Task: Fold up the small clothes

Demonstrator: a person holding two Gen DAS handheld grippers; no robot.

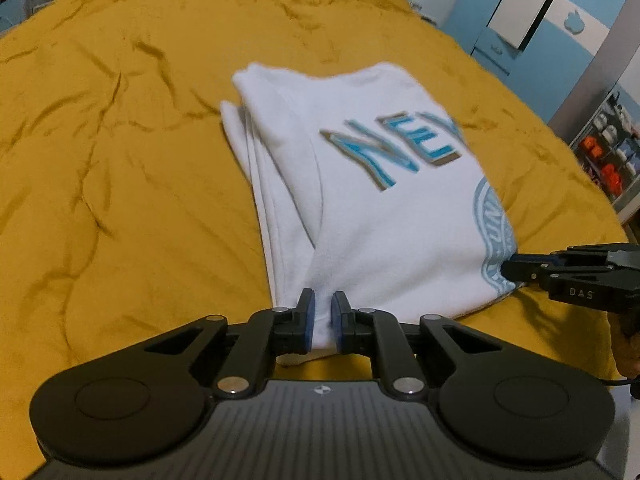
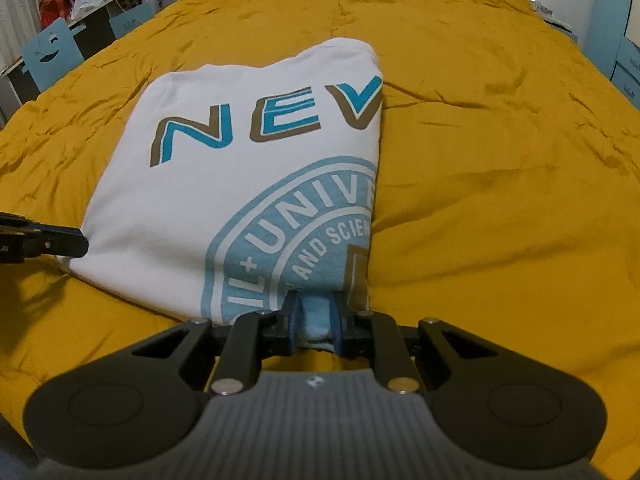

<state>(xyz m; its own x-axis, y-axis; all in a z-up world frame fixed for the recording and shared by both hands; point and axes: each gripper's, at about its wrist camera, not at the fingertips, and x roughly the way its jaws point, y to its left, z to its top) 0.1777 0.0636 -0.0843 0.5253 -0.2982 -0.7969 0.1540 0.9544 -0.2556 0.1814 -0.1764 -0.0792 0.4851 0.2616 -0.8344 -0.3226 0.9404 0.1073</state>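
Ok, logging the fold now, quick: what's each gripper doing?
Left gripper: shut on the near edge of the white T-shirt.
Right gripper: shut on the T-shirt's near edge.

Your left gripper [image 1: 323, 322] and right gripper [image 2: 314, 322] are matte black with ribbed grey bodies, silver pivot screws, blue pads [image 1: 309, 320] and white "DAS" lettering.
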